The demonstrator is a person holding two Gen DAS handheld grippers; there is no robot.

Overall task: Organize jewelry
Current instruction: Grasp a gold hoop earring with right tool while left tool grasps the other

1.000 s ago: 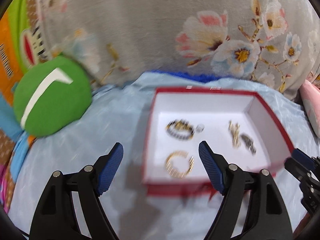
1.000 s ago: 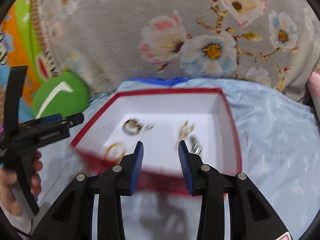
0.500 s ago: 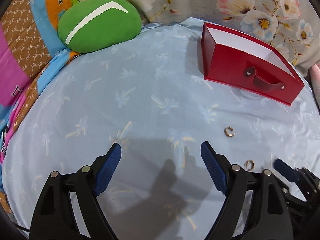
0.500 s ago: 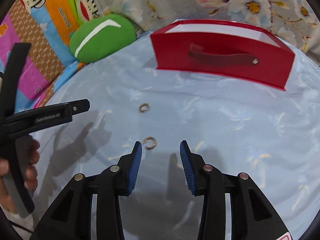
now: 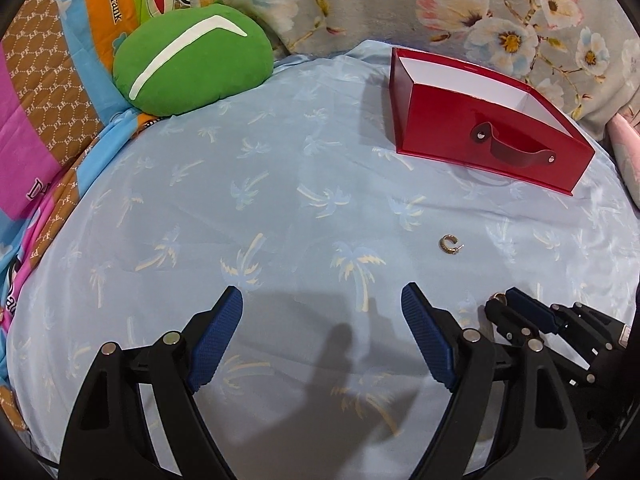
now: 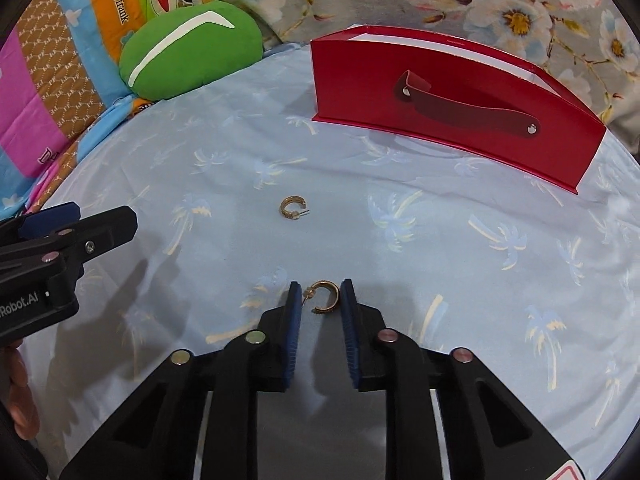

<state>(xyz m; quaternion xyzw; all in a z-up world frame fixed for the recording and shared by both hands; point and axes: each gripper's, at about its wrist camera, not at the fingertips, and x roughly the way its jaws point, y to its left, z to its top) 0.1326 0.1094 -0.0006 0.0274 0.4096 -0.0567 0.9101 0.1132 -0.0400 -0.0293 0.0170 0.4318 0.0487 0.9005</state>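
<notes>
A red box (image 5: 472, 120) with a strap handle stands at the far right of the blue palm-print sheet; it also shows in the right wrist view (image 6: 452, 108). Two gold hoop earrings lie on the sheet. One earring (image 6: 325, 296) lies between the fingertips of my right gripper (image 6: 320, 296), whose jaws stand narrowly apart around it. The other earring (image 6: 292, 208) lies farther ahead, and it shows in the left wrist view (image 5: 450, 244). My left gripper (image 5: 322, 312) is wide open and empty, to the left of the right gripper (image 5: 504, 306).
A green round cushion (image 5: 188, 60) lies at the far left by a colourful patterned blanket (image 5: 48, 92). A grey floral fabric (image 5: 460, 8) rises behind the box. A pink item (image 5: 624, 152) sits at the right edge.
Both grippers have pulled back from over the red box and come down to the sheet. The right gripper has moved forward so the near earring now lies between its fingertips.
</notes>
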